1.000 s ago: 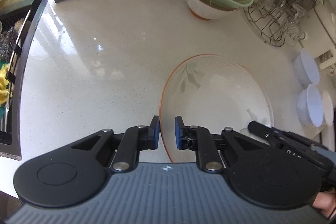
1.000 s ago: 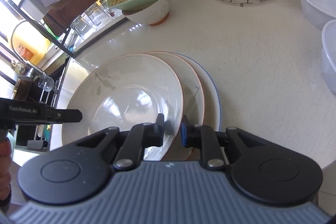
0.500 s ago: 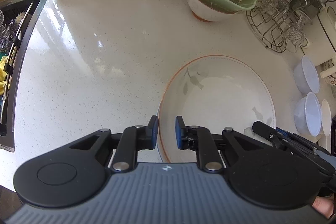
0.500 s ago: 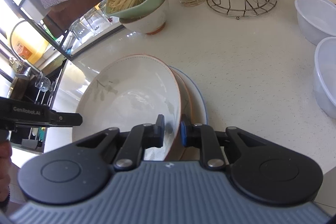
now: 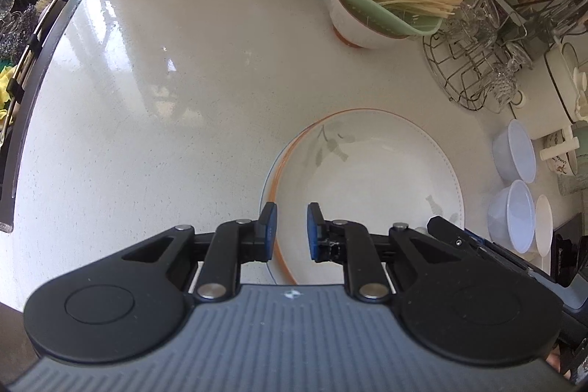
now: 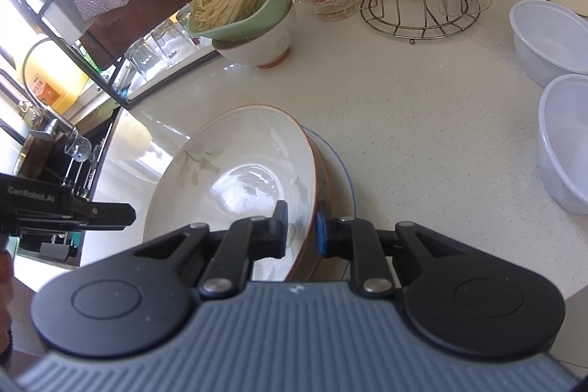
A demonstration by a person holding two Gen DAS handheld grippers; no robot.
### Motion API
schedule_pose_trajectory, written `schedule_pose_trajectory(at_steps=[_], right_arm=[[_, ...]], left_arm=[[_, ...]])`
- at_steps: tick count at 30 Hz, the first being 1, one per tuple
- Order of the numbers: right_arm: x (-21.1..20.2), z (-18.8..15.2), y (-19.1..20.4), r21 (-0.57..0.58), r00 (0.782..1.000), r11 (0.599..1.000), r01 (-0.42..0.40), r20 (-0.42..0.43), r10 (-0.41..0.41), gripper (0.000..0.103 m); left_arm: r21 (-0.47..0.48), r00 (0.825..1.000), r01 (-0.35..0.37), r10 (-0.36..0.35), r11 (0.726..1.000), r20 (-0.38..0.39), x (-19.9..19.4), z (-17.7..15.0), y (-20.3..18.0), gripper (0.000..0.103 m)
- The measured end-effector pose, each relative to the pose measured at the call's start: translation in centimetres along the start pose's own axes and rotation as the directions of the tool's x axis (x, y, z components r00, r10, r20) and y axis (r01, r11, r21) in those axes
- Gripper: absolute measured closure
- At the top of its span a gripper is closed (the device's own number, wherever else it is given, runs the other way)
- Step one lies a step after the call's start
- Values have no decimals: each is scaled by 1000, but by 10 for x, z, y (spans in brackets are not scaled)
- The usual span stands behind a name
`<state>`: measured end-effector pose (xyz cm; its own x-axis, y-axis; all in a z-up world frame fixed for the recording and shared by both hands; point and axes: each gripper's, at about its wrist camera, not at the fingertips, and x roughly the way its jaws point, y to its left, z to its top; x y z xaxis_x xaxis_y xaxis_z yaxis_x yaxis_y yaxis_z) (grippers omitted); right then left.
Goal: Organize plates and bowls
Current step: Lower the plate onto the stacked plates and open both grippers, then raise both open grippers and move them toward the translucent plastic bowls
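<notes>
The right gripper (image 6: 300,230) pinches the near rim of the tilted white orange-rimmed plate (image 6: 235,179), apparently just above the stacked plates (image 6: 336,168); the left gripper (image 5: 290,230), nearly closed and empty, hovers at its opposite edge.

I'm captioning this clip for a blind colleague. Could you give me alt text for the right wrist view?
The right gripper has its jaws shut on the rim of a tilted white plate, lifted off two plates beneath. Behind stand a bowl of noodles and a glass rack; the left gripper enters at left.
</notes>
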<state>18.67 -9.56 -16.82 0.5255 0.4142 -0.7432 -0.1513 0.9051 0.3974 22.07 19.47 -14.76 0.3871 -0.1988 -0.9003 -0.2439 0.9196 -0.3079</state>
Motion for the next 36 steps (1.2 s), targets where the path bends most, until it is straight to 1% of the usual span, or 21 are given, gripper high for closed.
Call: schedule_pose_trajectory(at_steps=[4, 7, 10, 15, 19, 23, 27, 30, 36], right_arm=[[-5, 1, -1, 6, 1000, 1000, 9, 12, -9, 83], [-8, 1, -2, -2, 999, 999, 45, 19, -45, 83], [-10, 1, -6, 9, 999, 1000, 24, 28, -24, 83], [-18, 2, -2, -24, 998, 999, 35, 53, -34, 83], [-32, 6, 2, -49, 996, 998, 37, 85, -32, 83], [-54, 12, 6, -69, 991, 997, 30, 136, -21, 83], [-75, 19, 6, -81, 984, 996, 19, 178, -4, 83], [-86, 22, 5, -88, 981, 996, 15, 194, 3, 83], [-109, 22, 0, -107, 974, 994, 1, 227, 24, 83]], left_arm=[[-3, 1000, 11, -11, 1000, 11, -4, -2, 0, 84], [-4, 1000, 22, -21, 1000, 16, -7, -3, 0, 84], [-1, 1000, 27, -26, 1000, 9, -4, -4, 1, 84], [18, 999, 29, -29, 999, 22, -7, -5, -5, 84], [48, 998, 25, -28, 999, 62, -19, -5, -16, 84], [85, 993, 18, -28, 996, 112, -36, -6, -31, 84], [132, 986, -8, -14, 991, 169, -54, -10, -51, 84], [142, 978, -19, -11, 990, 210, -67, -16, -64, 84], [164, 966, -15, -29, 986, 258, -85, -27, -91, 84]])
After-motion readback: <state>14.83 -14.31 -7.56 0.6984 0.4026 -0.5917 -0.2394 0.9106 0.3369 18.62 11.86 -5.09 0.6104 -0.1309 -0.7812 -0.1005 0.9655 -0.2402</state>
